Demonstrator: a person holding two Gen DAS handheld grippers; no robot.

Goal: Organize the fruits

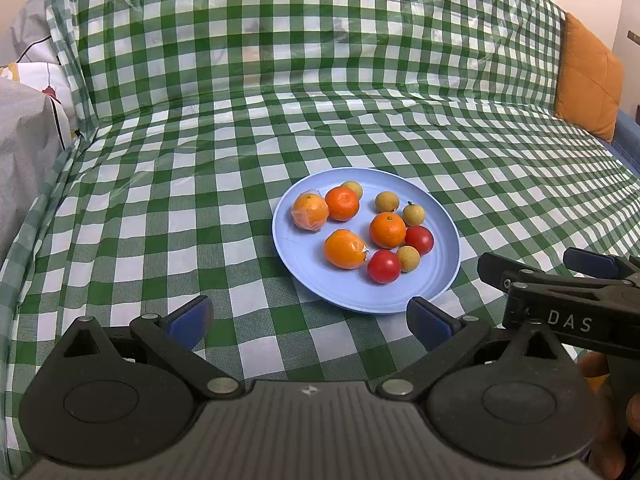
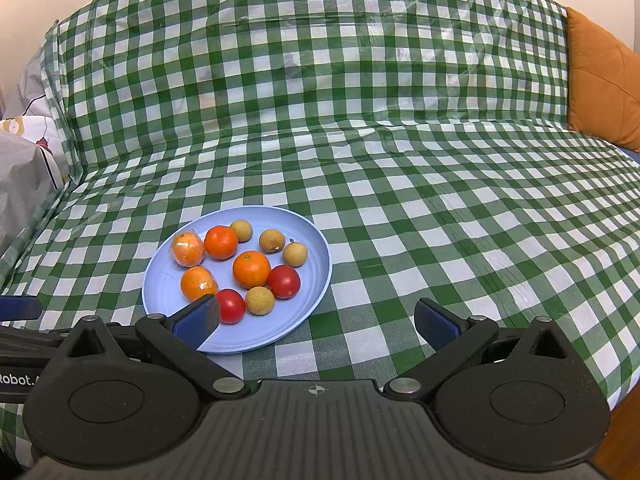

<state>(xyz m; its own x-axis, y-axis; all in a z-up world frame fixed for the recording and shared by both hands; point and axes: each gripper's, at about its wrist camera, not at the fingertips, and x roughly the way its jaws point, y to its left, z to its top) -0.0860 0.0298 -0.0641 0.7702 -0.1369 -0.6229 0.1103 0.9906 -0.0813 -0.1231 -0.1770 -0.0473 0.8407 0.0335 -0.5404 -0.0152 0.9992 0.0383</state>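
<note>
Here, a pale blue plate sits on a green-and-white checked cloth and holds all the fruit in sight: four oranges, two of them in clear wrap, four small tan longan-like fruits and two red tomatoes. The kinds are partly mixed. One wrapped orange touches a bare orange at the far left, another wrapped orange lies nearer, and the fourth orange sits in the middle with a red tomato against it. A second red tomato touches a tan fruit at the near edge.

The left gripper hovers near the plate's front rim, jaws spread wide and holding nothing. The right gripper is just beside it, also spread wide and empty, its left finger overlapping the plate's near edge in its own view.

This layout could be fruit gathered onto the plate, or fruit waiting to be sorted by kind; the pictures do not settle which. Any grasp would likely go best coming down over one fruit at a time, closing gently, since round fruit rolls and the wrap looks slippery. An orange cushion lies far right.
</note>
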